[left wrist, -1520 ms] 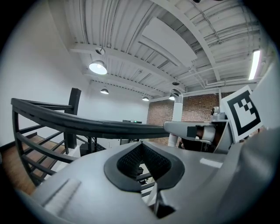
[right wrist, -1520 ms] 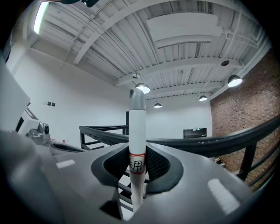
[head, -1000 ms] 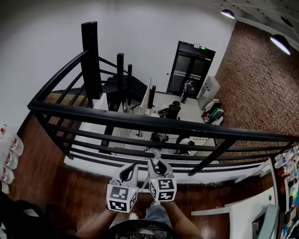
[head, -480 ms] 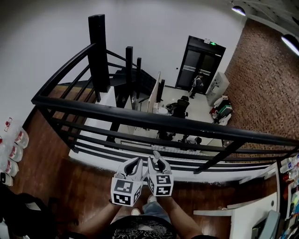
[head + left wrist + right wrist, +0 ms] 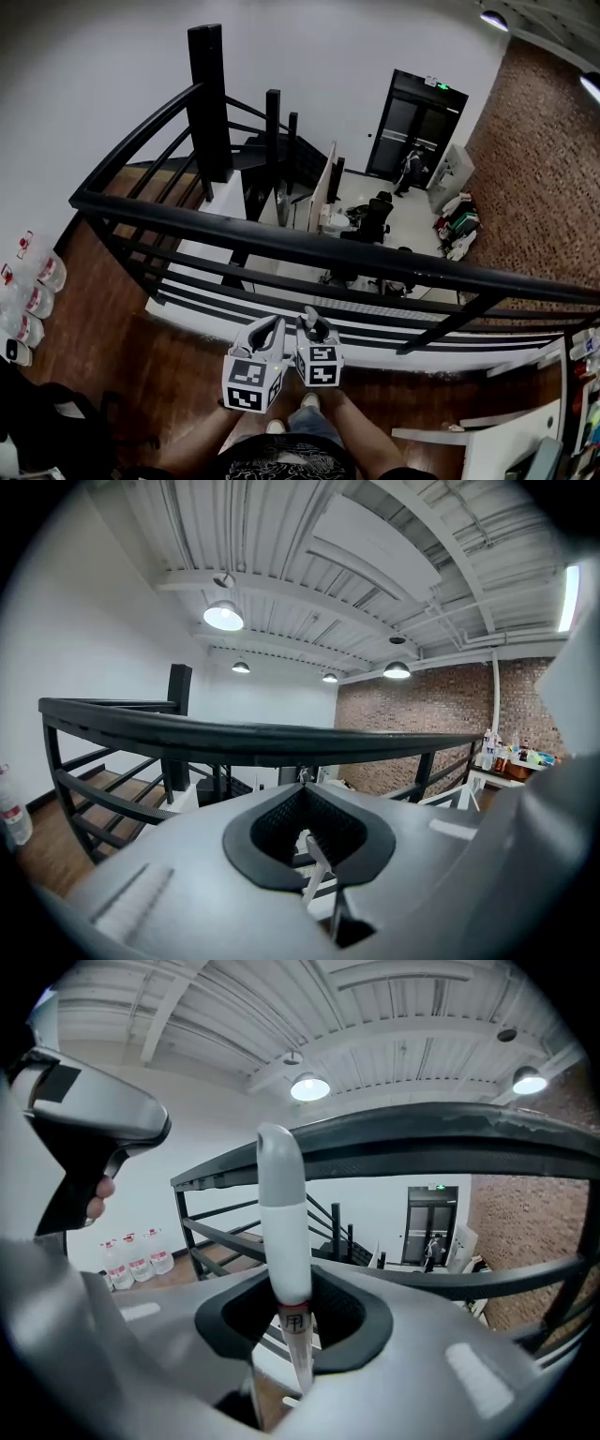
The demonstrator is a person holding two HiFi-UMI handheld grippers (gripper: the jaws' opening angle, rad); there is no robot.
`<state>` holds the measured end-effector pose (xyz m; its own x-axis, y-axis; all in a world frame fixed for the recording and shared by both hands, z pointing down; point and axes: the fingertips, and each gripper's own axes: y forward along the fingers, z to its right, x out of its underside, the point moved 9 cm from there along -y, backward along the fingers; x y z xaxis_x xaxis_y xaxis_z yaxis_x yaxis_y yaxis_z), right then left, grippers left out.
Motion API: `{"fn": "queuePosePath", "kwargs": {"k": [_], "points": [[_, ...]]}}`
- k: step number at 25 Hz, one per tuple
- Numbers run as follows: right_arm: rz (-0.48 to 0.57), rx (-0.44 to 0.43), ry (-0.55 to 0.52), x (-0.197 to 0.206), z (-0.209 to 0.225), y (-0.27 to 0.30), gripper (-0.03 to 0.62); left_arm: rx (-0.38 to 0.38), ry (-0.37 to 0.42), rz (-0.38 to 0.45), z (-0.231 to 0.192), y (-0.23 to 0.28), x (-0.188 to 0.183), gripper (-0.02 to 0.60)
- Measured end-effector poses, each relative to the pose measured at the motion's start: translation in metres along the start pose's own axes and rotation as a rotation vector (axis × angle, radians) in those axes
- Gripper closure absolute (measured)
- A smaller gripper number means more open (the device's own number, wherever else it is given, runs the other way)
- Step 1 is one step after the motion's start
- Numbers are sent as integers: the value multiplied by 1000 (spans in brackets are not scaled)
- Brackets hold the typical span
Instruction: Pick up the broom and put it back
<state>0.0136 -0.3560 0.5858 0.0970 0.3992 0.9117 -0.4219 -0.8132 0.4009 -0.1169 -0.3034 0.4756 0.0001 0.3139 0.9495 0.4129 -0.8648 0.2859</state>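
I see a black railing straight ahead. Beyond it a dark staircase drops to a lower floor with desk chairs and a double door. Left of the railing stand water bottles; to its right, a brick wall.

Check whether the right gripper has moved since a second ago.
Yes. The right gripper has sunk toward the railing: its marker cube looks smaller and sits nearer the white ledge under that railing.

The left tongs and right tongs are grey with black pads. Each has a cube with black-and-white squares. The person wears a dark patterned top, jeans and pale shoes.
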Motion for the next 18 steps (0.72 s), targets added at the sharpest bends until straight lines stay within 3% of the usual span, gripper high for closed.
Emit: {"fn": "queuePosePath", "kwargs": {"k": [18], "points": [[-16,20,15,-29,39,49,505,-17,8,-10,1,40,-15,577]]}}
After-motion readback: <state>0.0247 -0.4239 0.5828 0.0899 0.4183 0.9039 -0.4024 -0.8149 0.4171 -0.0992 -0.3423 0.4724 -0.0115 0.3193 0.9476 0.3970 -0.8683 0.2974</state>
